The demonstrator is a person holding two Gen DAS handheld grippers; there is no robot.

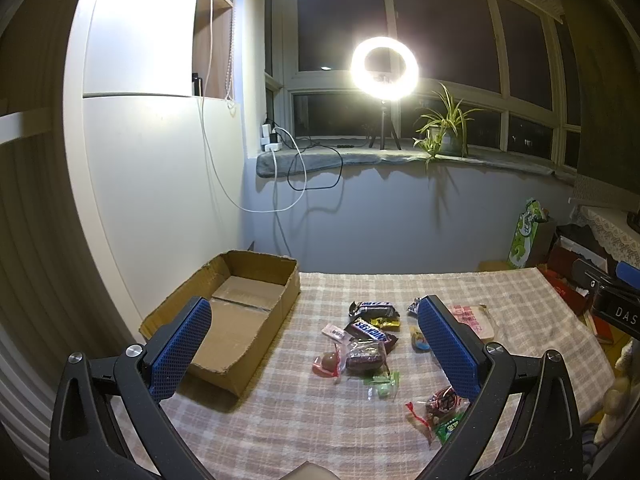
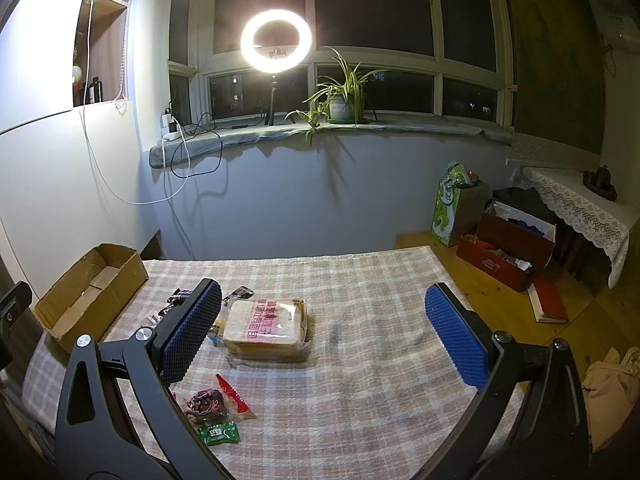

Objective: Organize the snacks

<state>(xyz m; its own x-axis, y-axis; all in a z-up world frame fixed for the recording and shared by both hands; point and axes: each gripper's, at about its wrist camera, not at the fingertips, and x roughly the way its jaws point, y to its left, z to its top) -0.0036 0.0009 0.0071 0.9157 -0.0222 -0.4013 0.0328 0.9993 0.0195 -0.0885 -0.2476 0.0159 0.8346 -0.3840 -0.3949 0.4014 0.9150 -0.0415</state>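
Left gripper (image 1: 316,340): jaws spread wide, nothing between them, held above the bench (image 1: 520,300). Right gripper (image 2: 320,336): likewise released and empty, hovering over the bread pack (image 2: 266,326), not touching it.

Between my left jaws, on the checked cloth: Snickers bar (image 1: 370,330), a second dark bar (image 1: 376,310) just behind it, a dark wrapped cake (image 1: 366,356), a round chocolate (image 1: 330,360), a green candy (image 1: 384,386). Nearer my right jaw of that gripper: a red-wrapped sweet (image 1: 442,398) and a green packet (image 1: 450,428).

Box (image 1: 240,304) sits at bench left, close beside the pile, open-topped. What I can see of its floor is bare cardboard.

Progress judgement: nothing sorted yet. All snacks visible lie loose on the bench; every piece is left to move, presumably into the box.
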